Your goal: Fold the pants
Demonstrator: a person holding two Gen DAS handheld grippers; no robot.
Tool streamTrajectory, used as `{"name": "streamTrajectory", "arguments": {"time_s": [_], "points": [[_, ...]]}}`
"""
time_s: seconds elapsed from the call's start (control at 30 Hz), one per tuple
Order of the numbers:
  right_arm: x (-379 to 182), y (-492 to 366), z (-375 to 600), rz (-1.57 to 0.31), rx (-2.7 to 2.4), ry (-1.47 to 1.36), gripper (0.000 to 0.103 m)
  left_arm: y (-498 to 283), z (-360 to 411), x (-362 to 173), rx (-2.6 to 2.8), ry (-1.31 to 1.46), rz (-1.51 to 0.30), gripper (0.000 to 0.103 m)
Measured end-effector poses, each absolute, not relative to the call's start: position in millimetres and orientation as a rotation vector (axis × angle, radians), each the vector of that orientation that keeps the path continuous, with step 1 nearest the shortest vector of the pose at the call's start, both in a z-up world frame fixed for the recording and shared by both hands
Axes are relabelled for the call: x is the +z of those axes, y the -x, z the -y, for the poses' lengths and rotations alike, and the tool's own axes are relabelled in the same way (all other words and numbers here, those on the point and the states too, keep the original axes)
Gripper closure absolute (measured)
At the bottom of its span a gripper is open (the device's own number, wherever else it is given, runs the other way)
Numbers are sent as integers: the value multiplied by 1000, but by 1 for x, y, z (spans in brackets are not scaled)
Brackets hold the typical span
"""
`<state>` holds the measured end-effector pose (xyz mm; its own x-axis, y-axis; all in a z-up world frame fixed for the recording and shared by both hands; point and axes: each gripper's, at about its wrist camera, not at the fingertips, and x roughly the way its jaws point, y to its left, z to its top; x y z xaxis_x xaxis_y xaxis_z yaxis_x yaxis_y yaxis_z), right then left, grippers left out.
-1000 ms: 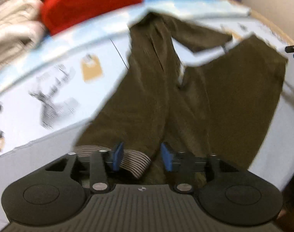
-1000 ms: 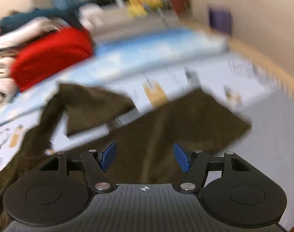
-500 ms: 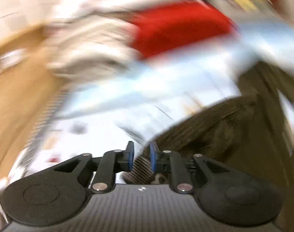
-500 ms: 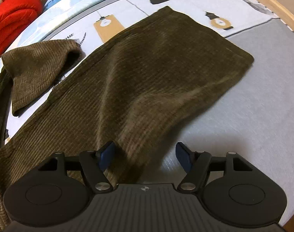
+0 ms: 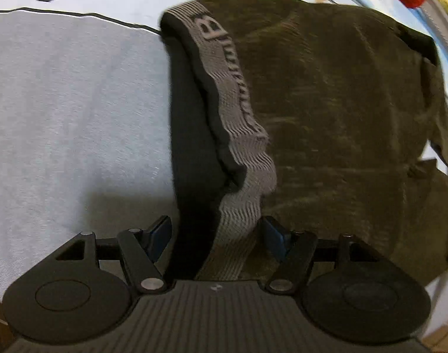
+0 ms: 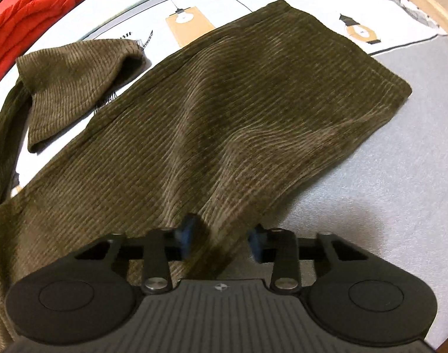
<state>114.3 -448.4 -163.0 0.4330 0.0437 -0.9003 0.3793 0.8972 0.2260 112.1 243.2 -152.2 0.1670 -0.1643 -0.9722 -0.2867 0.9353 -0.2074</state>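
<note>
Olive corduroy pants lie on a bed sheet. In the left wrist view the grey striped waistband runs from the far edge down between my fingers. My left gripper is open and straddles the waistband. In the right wrist view one pant leg spreads flat to its hem at the right, and the other leg's end is folded over at the left. My right gripper is open around a raised fold at the leg's near edge.
The bed sheet is grey near me and white with printed pictures farther off. A red padded garment lies at the far left. A wooden bed edge runs along the far right.
My left gripper swung from the pile side down to the waistband and its jaws opened wide. My right gripper moved in closer to the leg's edge, with its jaws nearer together.
</note>
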Motion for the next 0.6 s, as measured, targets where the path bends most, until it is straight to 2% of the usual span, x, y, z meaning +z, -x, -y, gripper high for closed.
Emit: {"name": "streamTrajectory", "arguments": {"time_s": [0.03,0.07,0.1,0.13,0.17,0.23,0.33,0.47,0.53,0.57,0.6], "points": [[-163,-113,448,-1112,-216,-424,74,-109,-242,-153,67,369,-1411,35],[-163,-112,448,-1113,-216,-419,78,-106,-240,-153,46,337,-1403,42],[-163,-111,448,-1114,-216,-415,82,-103,-237,-150,21,293,-1388,55],[-163,-109,447,-1113,-213,-411,83,-101,-236,-147,4,267,-1378,60],[-162,-107,446,-1112,-205,-404,87,-98,-236,-145,-6,237,-1366,73],[-160,-103,443,-1109,-189,-375,89,-93,-233,-137,-22,121,-1334,79],[-159,-97,436,-1132,-138,-343,90,-83,-230,-119,22,-39,-1275,83],[-164,-83,416,-1247,124,-333,89,-77,-272,-104,228,-47,-1223,84],[-162,-72,407,-1278,273,-336,78,-75,-286,-103,301,-52,-1224,82],[-159,-68,409,-1277,298,-354,67,-75,-290,-103,315,-35,-1225,78],[-155,-64,415,-1265,288,-373,59,-75,-293,-103,314,-4,-1228,73]]}}
